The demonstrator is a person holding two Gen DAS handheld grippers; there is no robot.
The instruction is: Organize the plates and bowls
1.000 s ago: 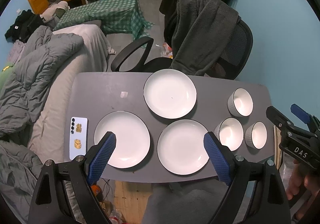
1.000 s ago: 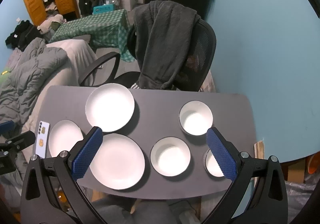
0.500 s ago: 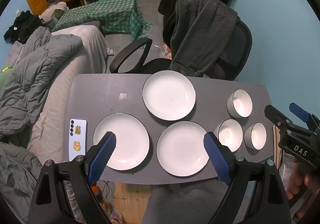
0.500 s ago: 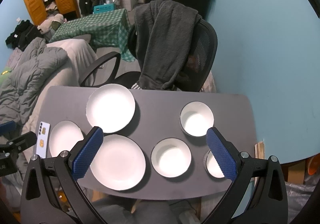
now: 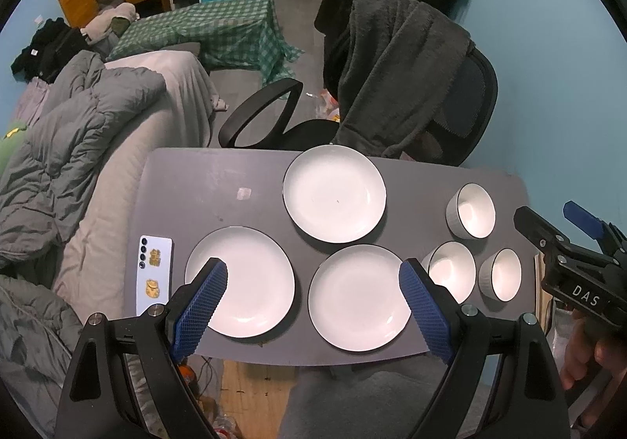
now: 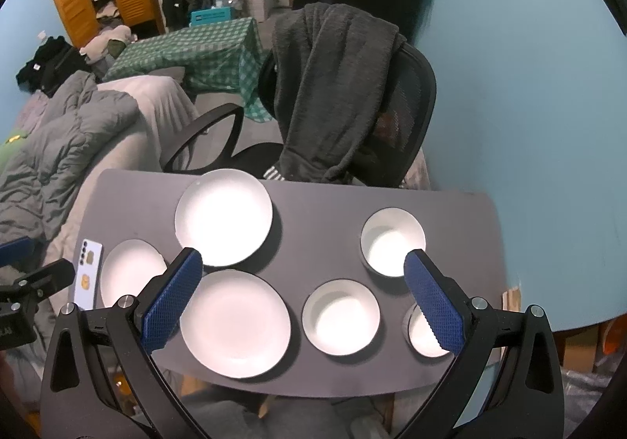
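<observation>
Three white plates lie on the grey table (image 5: 219,180): a far plate (image 5: 334,193), a near-left plate (image 5: 250,278) and a near-middle plate (image 5: 358,296). Three white bowls stand at the right: a far bowl (image 5: 472,210), a middle bowl (image 5: 448,268) and a right bowl (image 5: 503,274). The same plates (image 6: 223,217) and bowls (image 6: 341,317) show in the right wrist view. My left gripper (image 5: 313,302) is open and empty, high above the near plates. My right gripper (image 6: 303,296) is open and empty above the table's near right; it also shows in the left wrist view (image 5: 568,243).
A phone (image 5: 154,268) lies at the table's left edge. An office chair (image 5: 392,86) draped with a dark blanket stands behind the table. A bed with a grey duvet (image 5: 58,149) is at the left. A blue wall (image 6: 529,125) is at the right.
Both grippers have drifted very slightly; the table scene sits almost the same. Nothing was grasped or moved.
</observation>
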